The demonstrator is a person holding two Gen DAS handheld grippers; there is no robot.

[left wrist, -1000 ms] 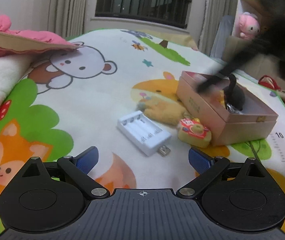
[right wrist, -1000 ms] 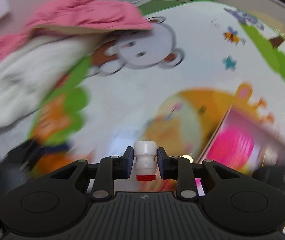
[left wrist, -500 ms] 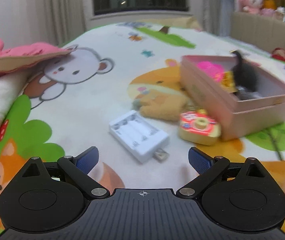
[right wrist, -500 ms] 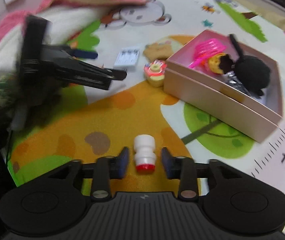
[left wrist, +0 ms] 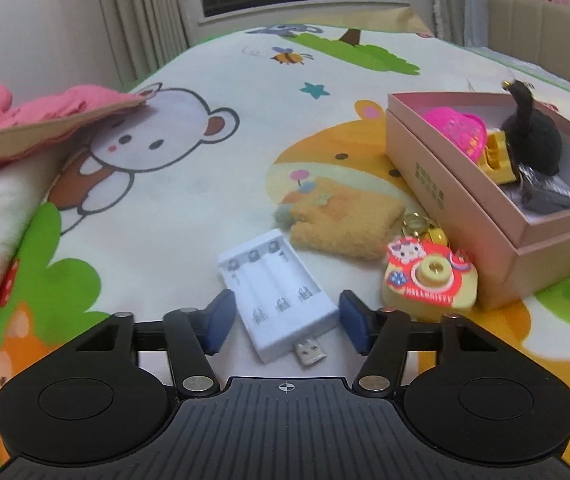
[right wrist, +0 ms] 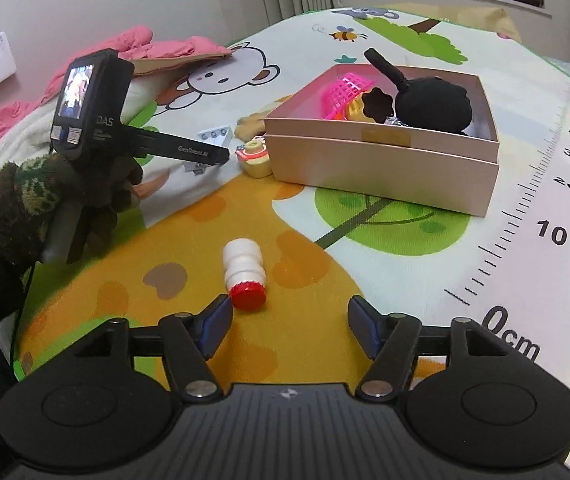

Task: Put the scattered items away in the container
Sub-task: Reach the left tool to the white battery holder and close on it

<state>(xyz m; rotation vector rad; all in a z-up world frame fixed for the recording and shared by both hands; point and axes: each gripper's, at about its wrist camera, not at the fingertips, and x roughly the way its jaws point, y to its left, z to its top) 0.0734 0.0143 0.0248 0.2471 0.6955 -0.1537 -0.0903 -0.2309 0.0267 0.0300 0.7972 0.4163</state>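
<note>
A pink box (left wrist: pixel 437 184) (right wrist: pixel 381 160) on the play mat holds a pink basket (left wrist: pixel 461 128), a yellow toy and a black plush (right wrist: pixel 437 104). My left gripper (left wrist: pixel 285 320) is open, its fingers on either side of a white battery charger (left wrist: pixel 281 296). A yellow plush pouch (left wrist: pixel 341 220) and a toy-camera keychain (left wrist: pixel 429 276) lie beside the box. My right gripper (right wrist: pixel 289 328) is open; a small white bottle with a red cap (right wrist: pixel 245 276) lies on the mat just ahead of its left finger.
Pink and white bedding (left wrist: pixel 13 128) lies at the mat's left edge. The gloved hand with the left gripper (right wrist: pixel 97 120) shows in the right wrist view. A sofa with plush toys (left wrist: pixel 545 8) stands at the back right.
My right gripper opened and let the white bottle go; it now lies on the mat. My left gripper moved forward and its fingers now flank the charger.
</note>
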